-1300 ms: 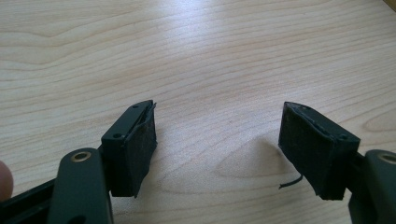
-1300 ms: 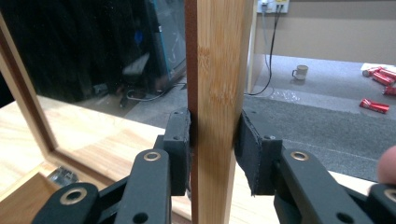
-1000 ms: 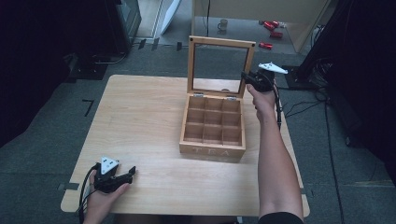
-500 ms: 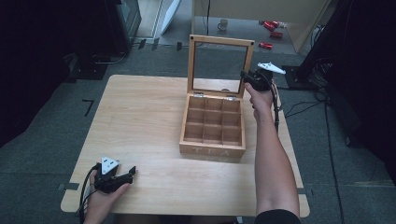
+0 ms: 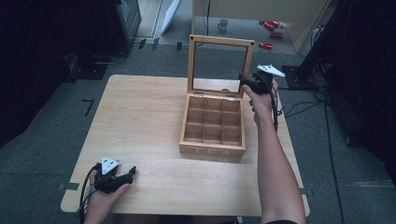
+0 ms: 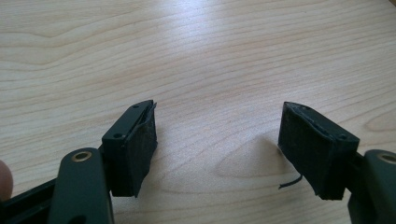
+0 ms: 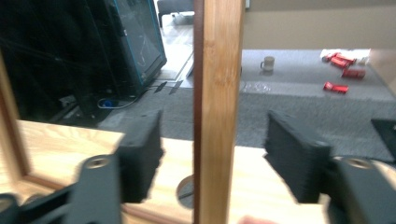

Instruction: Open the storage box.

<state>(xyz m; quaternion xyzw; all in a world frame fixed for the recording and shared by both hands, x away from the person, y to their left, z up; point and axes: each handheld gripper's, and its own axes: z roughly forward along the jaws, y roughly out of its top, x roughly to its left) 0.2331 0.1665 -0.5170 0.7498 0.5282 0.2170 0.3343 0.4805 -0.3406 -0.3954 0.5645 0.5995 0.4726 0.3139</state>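
We see the wooden tea box (image 5: 213,127) mid-table, lid (image 5: 219,65) upright; our right gripper (image 7: 212,154) gapes wide astride the lid's right edge, untouching; our left gripper (image 6: 217,144) rests wide open near the table's (image 5: 140,112) front-left corner.

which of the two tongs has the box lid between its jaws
The right tongs, up at the open lid's right edge, jaws open either side of the wooden frame. The left tongs rest open on the table.
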